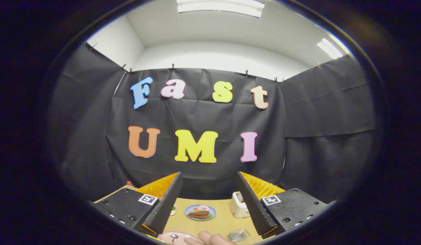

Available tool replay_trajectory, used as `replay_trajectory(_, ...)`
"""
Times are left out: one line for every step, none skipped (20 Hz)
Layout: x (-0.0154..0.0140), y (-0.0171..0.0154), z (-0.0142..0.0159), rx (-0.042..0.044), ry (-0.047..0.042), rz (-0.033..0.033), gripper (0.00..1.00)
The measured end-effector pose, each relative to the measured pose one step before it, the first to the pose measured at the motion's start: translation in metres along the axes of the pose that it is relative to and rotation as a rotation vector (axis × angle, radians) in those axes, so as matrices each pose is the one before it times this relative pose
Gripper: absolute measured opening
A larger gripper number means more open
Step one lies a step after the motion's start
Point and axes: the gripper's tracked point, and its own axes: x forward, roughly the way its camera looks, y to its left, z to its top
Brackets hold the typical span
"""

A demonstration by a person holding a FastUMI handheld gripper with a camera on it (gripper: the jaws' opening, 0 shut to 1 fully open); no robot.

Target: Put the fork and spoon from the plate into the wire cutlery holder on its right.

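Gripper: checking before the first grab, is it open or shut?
Open: the gripper fingers stand wide apart, the food plate visible between them.

I count one claw (207,200), mine, with two fingers (164,204) spread wide apart, holding nothing. On the table (220,217) I see two plates: one blue plate (200,212) with food beyond my fingers, and one pink plate (176,237) nearer, between them. One white toaster (238,206) stands just beside my right finger. One wire holder (238,234) sits low beside that finger. One hand (212,239) lies by the pink plate. Two ceiling lights (220,6) glow overhead.
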Motion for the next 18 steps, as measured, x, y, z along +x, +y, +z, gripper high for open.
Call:
replay_trajectory(-0.00365,0.00204,0.01000,0.01334,-0.00669,0.00507,0.95)
replay_trajectory(-0.00173,0.00348,0.01283,0.01465,-0.00968,0.01477,0.95)
replay_trajectory(0.00066,-0.00113,0.01066,-0.00264,-0.00971,-0.00662,0.95)
replay_trajectory(0.00011,-0.00370,0.01150,-0.00342,-0.00830,-0.01072,0.95)
replay_trajectory(-0.00076,0.00248,0.00707,-0.00656,-0.00358,0.00334,0.95)
replay_trajectory(-0.00149,0.00336,0.00686,0.00323,-0.00005,0.00356,0.95)
replay_trajectory(-0.00060,0.00441,0.00475,0.00960,0.00143,0.00847,0.95)
replay_trajectory(0.00137,0.00365,0.00482,0.00910,-0.00216,0.01056,0.95)
replay_trajectory(0.00189,0.00246,0.00040,-0.00072,-0.00023,0.00770,0.95)
replay_trajectory(0.00352,0.00189,-0.00174,-0.00645,0.00272,0.00351,0.95)
replay_trajectory(0.00278,0.00749,-0.00758,-0.01040,0.01036,0.02375,0.95)
replay_trajectory(0.00457,0.01043,-0.01113,-0.00920,0.02351,0.02771,0.95)
replay_trajectory(0.00796,0.00431,-0.01871,-0.00972,0.04579,0.00698,0.95)
replay_trajectory(0.00598,0.00672,-0.02020,-0.00961,0.05727,0.02154,0.95)
replay_trajectory(0.00879,0.00892,-0.02425,-0.01163,0.06150,0.01978,0.95)
replay_trajectory(0.00860,0.00494,-0.02055,-0.01914,0.05773,0.01003,0.95)
replay_trajectory(0.00942,0.00431,-0.01816,-0.02306,0.03690,0.00724,0.95)
replay_trajectory(0.00870,0.00547,-0.02057,-0.01855,0.04675,0.00323,0.96)
